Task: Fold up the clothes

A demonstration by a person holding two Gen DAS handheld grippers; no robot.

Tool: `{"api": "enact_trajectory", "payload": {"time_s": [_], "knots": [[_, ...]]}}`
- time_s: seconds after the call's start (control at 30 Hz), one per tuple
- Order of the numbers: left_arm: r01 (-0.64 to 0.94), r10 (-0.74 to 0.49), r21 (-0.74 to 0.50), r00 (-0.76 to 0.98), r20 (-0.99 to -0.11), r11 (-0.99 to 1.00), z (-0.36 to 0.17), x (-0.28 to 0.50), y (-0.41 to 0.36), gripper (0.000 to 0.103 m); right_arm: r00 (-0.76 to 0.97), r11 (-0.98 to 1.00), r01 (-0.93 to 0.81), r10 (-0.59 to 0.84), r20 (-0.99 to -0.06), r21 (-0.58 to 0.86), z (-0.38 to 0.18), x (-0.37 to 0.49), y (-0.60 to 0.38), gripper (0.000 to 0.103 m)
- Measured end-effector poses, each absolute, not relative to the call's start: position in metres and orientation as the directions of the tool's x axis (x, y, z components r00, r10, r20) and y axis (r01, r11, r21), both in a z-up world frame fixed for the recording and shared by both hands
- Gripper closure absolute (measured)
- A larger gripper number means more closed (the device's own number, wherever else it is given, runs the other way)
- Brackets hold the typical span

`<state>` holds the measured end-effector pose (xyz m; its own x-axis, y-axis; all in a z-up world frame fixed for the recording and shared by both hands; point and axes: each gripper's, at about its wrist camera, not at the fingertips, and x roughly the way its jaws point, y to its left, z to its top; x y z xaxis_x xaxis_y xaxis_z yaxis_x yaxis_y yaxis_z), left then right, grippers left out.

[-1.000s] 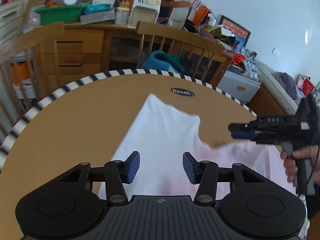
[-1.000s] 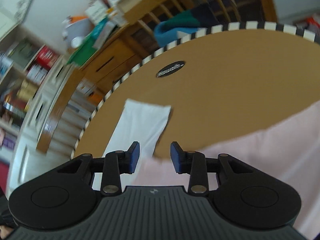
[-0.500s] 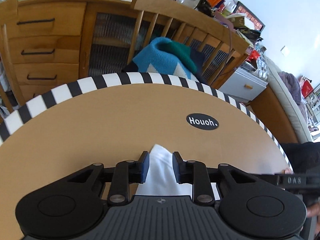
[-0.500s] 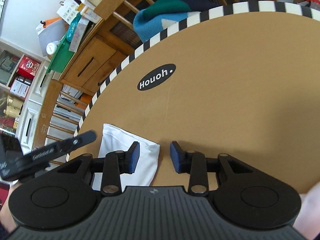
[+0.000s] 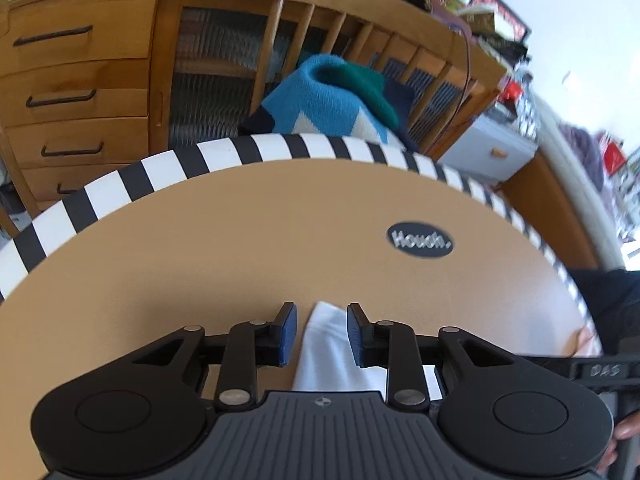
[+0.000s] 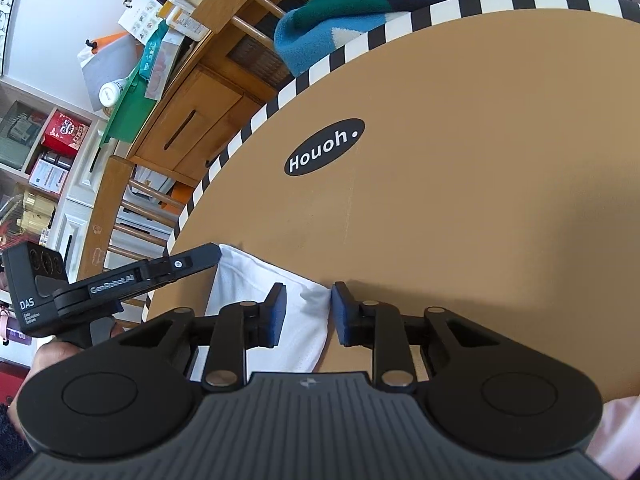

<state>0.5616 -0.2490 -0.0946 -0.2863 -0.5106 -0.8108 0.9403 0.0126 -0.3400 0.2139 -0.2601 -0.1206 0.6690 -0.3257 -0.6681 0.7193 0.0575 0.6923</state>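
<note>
Low centre of the left wrist view: our left gripper (image 5: 318, 334) has its fingers spread, the narrow end of the white garment (image 5: 334, 354) lying between the blue pads, which do not touch it. Low centre of the right wrist view: our right gripper (image 6: 306, 312) is likewise spread; the garment's far corner (image 6: 256, 304) sits between the pads, its edge at or touching the right-hand pad, no pinch. We judge both as parted, holding nothing.

The garment lies flat on the tan counter (image 5: 224, 248) at the bottom of both frames. A strip of pink cloth (image 6: 612, 428) shows at lower right of the right view; we cannot tell whether it is part of the same garment.

Progress, as we judge it: the sleeve end appears laid out and a fold is being set up or released; most of the folding looks undone, though much of the cloth is hidden under the grippers.

Against half a second ago: the left fingers have opened wider; a second ago both grippers were higher and farther back, with more cloth in view.

Farther up: the Houoh label (image 6: 325, 147), the striped counter rim (image 5: 256, 152), then a blue knit (image 5: 320, 100) on a wooden chair (image 5: 360, 28).
</note>
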Motion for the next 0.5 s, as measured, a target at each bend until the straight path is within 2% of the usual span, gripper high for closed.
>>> {"api": "enact_trajectory", "payload": {"time_s": [0.17,0.2,0.23,0.27,0.33,0.5], "knots": [[0.935,-0.522,-0.354,-0.306,-0.796,-0.008,-0.097,0.553,-0.251,0.075,0.651,0.066,0.737,-0.334,-0.681,0.672,-0.121,0.219,-0.26,0.087],[0.939,-0.517,-0.344,-0.301,-0.801,-0.013,-0.097,0.551,-0.251,0.079,0.648,0.068,0.741,-0.333,-0.685,0.668,-0.121,0.22,-0.261,0.09],[0.942,-0.514,-0.334,-0.295,-0.806,-0.017,-0.097,0.548,-0.251,0.093,0.646,0.07,0.744,-0.332,-0.687,0.665,-0.122,0.222,-0.262,0.093],[0.946,-0.512,-0.324,-0.286,-0.81,-0.015,-0.097,0.547,-0.25,0.096,0.645,0.074,0.746,-0.329,-0.69,0.662,-0.122,0.223,-0.262,0.095],[0.946,-0.511,-0.326,-0.28,-0.813,-0.001,-0.097,0.548,-0.247,0.098,0.632,0.088,0.759,-0.334,-0.699,0.645,-0.121,0.226,-0.262,0.099],[0.94,-0.541,-0.341,-0.287,-0.791,0.0,-0.082,0.553,-0.229,0.099,0.638,0.151,0.759,-0.368,-0.676,0.634,-0.109,0.228,-0.257,0.099]]}}
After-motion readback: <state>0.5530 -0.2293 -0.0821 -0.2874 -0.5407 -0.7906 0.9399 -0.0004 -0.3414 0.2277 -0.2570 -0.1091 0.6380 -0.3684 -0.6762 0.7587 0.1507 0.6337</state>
